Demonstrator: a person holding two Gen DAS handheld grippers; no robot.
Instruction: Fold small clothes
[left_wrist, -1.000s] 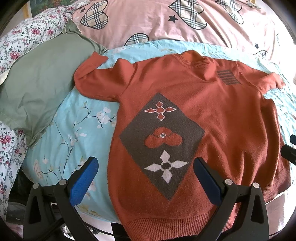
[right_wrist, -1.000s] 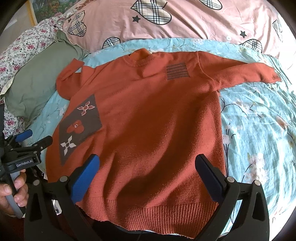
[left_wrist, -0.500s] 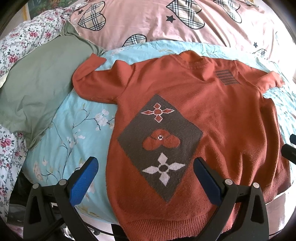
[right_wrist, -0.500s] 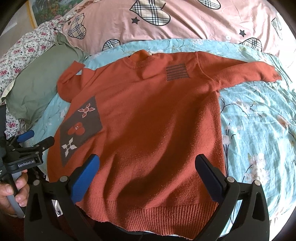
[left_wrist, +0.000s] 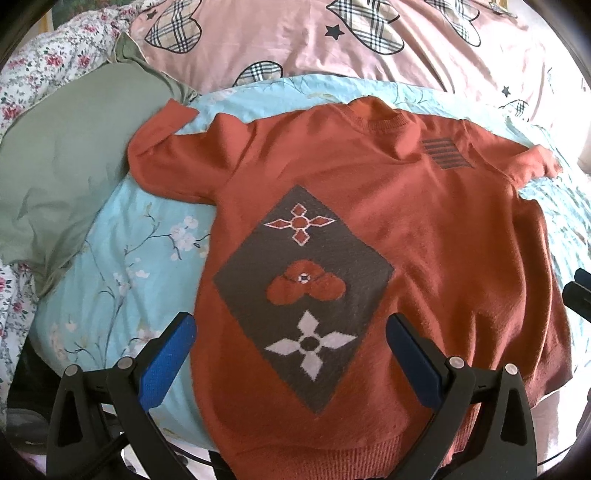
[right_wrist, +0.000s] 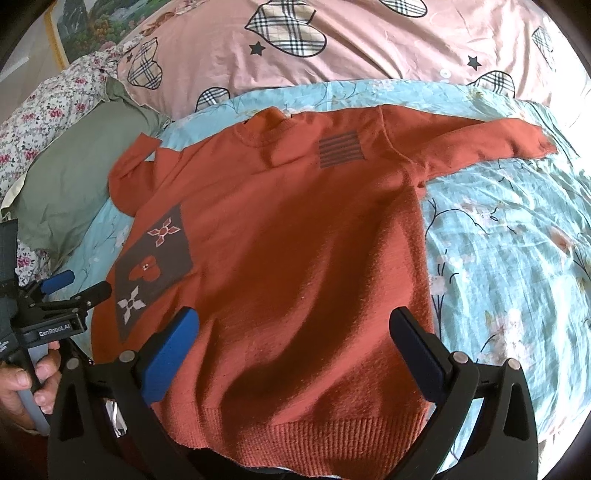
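- Between the blue-padded fingers (left_wrist: 168, 363) of the left gripper (left_wrist: 291, 363), spread wide and holding nothing, lies the lower front of an orange sweater (left_wrist: 424, 229), its grey diamond patch (left_wrist: 303, 280) dead ahead at 12 o'clock.
- Over the hem (right_wrist: 314, 439), the right gripper (right_wrist: 295, 354) hovers with fingers equally wide and empty; the left tool, gripped by a hand (right_wrist: 22, 384), shows at 9 o'clock in that view.
- Flat and face-up on a blue floral bedsheet (right_wrist: 509, 236), the sweater has one sleeve (left_wrist: 166, 162) out at 10 o'clock and the other sleeve (right_wrist: 476, 144) at 2 o'clock.
- Over the past second both cameras have crept slightly forward; the garment itself has not shifted.
- Folding appears not yet begun; the approach suggests a first grasp is near, probably at the hem or sides.
- Beyond, a green pillow (left_wrist: 62, 184) sits at 9 o'clock and a pink heart-print quilt (left_wrist: 332, 40) at 12.
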